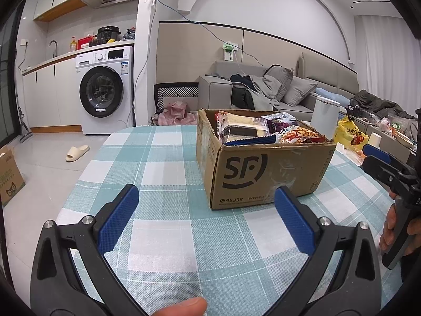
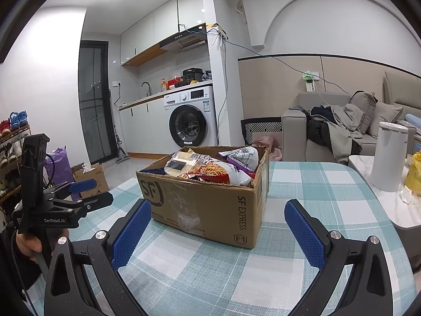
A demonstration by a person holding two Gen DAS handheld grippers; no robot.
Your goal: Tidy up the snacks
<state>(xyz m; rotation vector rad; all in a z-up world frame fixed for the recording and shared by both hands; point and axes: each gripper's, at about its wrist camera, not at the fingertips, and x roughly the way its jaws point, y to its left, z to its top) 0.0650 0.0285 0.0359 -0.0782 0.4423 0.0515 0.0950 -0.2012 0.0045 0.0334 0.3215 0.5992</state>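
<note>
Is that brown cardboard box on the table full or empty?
Full. The brown cardboard SF box stands open-topped, with snack packets heaped up to its rim and a purple-and-white bag poking above it.

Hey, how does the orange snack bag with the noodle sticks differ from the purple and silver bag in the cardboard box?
The orange snack bag printed with noodle sticks lies low and flat near the front wall of the brown SF cardboard box; the purple and silver snack bag stands puffed up, rising above the rim. The orange bag is warm red-orange; the purple one is mostly silver-white. Both sit inside the box, touching each other, ungripped.
</note>
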